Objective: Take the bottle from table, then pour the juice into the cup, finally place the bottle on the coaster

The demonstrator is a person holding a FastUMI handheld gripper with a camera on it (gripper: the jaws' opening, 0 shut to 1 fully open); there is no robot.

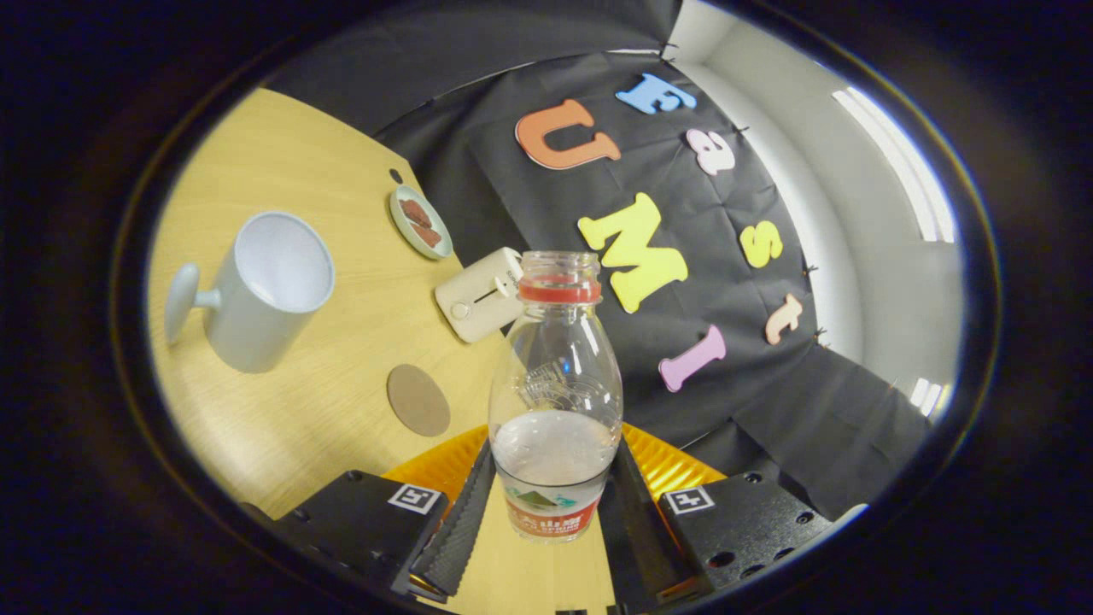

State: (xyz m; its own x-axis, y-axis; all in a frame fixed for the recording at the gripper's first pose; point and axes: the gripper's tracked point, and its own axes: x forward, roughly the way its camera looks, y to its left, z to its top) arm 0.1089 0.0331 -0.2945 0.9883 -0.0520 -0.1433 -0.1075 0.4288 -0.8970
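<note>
The gripper [553,500] is clamping both fingers on the clear, uncapped, red-collared plastic bottle [555,393], holding it tilted over the pale wooden counter [282,154], apart from the white mug [260,290] and round brown coaster [418,400].

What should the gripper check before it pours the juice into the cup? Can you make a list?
1. Grip: both fingers press the bottle: ok.
2. Bottle cap off, mouth open: ok.
3. Juice left inside the bottle: ok.
4. Cup has nothing visible inside, ready for juice: ok.
5. Bottle mouth over the cup: not ok, the cup sits off to the side.
6. Coaster free for landing: ok.
</note>
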